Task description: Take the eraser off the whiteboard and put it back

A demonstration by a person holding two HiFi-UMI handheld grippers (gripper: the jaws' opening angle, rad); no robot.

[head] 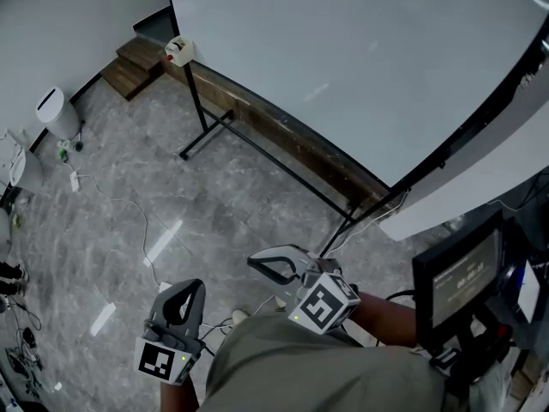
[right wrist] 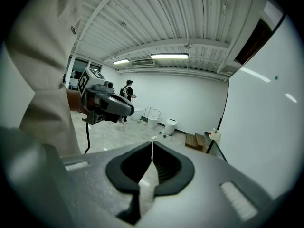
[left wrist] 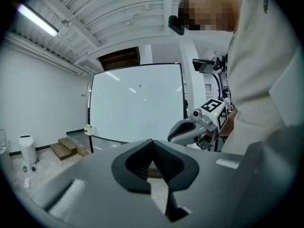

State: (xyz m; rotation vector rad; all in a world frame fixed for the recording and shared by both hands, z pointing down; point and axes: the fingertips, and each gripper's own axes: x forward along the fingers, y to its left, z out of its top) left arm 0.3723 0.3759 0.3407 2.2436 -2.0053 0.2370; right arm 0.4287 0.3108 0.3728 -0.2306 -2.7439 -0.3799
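The big whiteboard [head: 360, 67] stands on a black frame ahead of me. A small white and red object [head: 179, 51], which looks like the eraser, sits at the board's lower left corner; it also shows in the left gripper view [left wrist: 88, 129] and the right gripper view [right wrist: 216, 136]. My left gripper [head: 192, 285] is low and close to my body, shut with nothing in it [left wrist: 152, 142]. My right gripper [head: 255, 263] is beside it, also shut and empty [right wrist: 152, 142]. Both are far from the board and the eraser.
The board's black stand leg [head: 206, 132] reaches out over the grey floor. Wooden steps [head: 134, 63] and a white bin [head: 57, 113] stand at the back left. Cables [head: 129, 209] trail across the floor. A monitor on a stand [head: 459, 277] is at my right.
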